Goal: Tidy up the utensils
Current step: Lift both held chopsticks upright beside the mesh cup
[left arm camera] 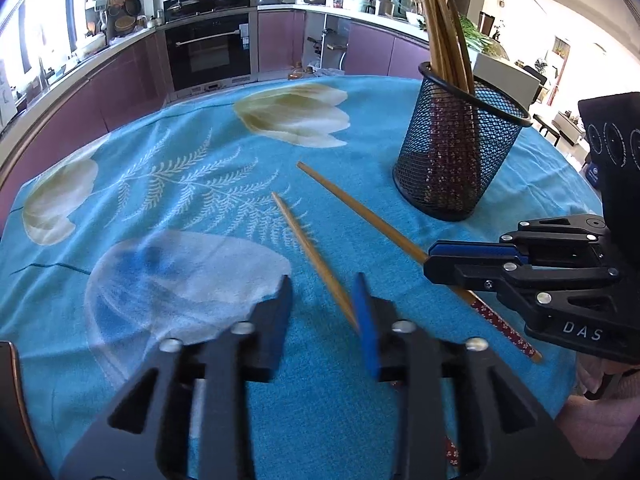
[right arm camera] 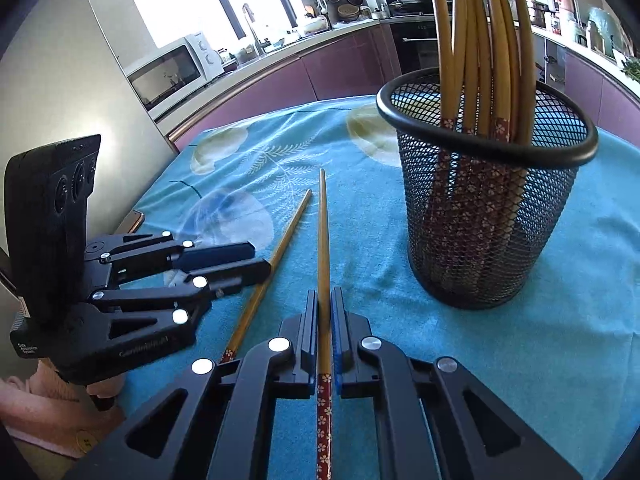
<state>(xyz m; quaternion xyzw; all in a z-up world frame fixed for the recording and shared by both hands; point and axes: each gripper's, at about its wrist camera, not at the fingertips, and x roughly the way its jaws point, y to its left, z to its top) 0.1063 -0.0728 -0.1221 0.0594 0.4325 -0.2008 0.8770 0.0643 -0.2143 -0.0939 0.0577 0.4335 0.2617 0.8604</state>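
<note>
The chopstick, judged light, stiff and slick, lies near the mesh holder, clamped above its patterned handle end in the closed right tongs, while the left tongs stand partly open around a second chopstick, ungripped.

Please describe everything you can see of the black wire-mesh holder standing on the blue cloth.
The black wire-mesh holder is a round cup of fine metal-looking mesh with a thick, smooth black rim, widening slightly towards the top. It stands upright on the blue flower-printed cloth, to the right of the two loose chopsticks. Inside it, a bundle of tan wooden chopsticks stands with the red flower-patterned ends down, visible through the mesh, the plain ends leaning out above the rim. Neither claw touches it.
</note>
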